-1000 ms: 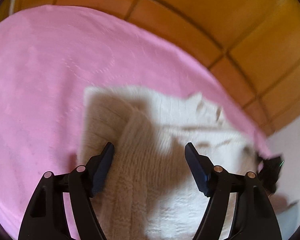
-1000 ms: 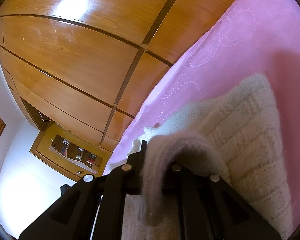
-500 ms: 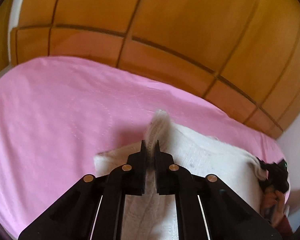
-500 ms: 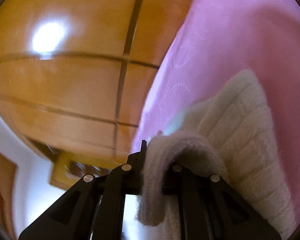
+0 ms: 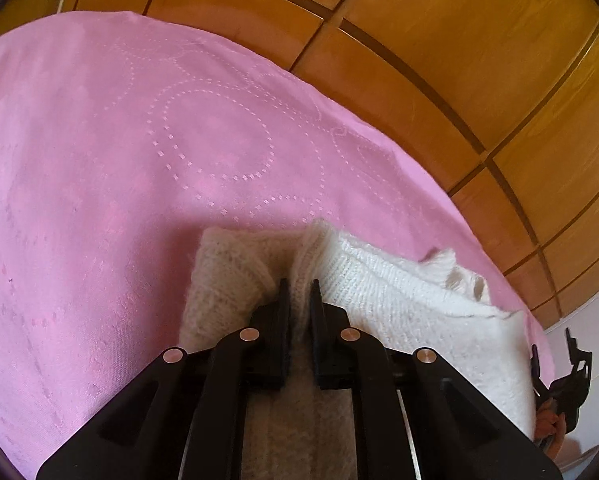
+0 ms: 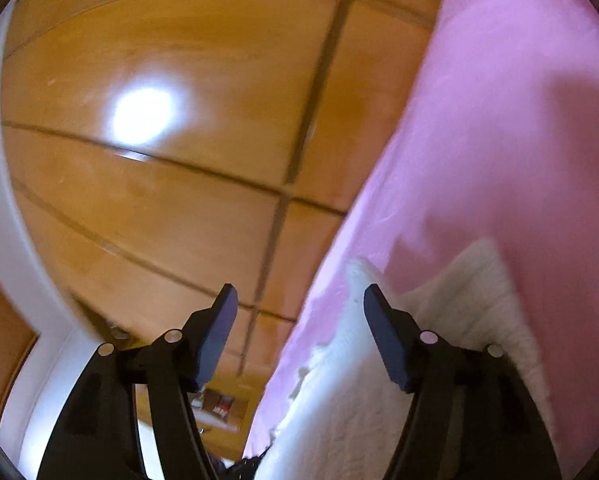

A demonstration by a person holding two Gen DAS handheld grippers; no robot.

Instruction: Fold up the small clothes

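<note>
A cream knitted sweater (image 5: pixel 399 288) lies on the pink bedspread (image 5: pixel 139 160). My left gripper (image 5: pixel 298 286) is shut on a fold of the sweater and holds it low over the garment. The sweater's fringed edge (image 5: pixel 451 268) lies at the right. In the right wrist view my right gripper (image 6: pixel 297 298) is open and empty, just above the sweater (image 6: pixel 471 300) at the bed's edge. The right gripper also shows at the far right of the left wrist view (image 5: pixel 567 376).
A wooden panelled wardrobe (image 5: pixel 439 40) stands behind the bed; it also fills the left of the right wrist view (image 6: pixel 159 120). The pink bedspread (image 6: pixel 519 120) stretches beyond the sweater. A white wall (image 6: pixel 3 220) and a low wooden shelf (image 6: pixel 219 404) lie past the bed's edge.
My left gripper shut on a fold of the sweater and moved it lower over the garment. My right gripper opened and let go of the sweater.
</note>
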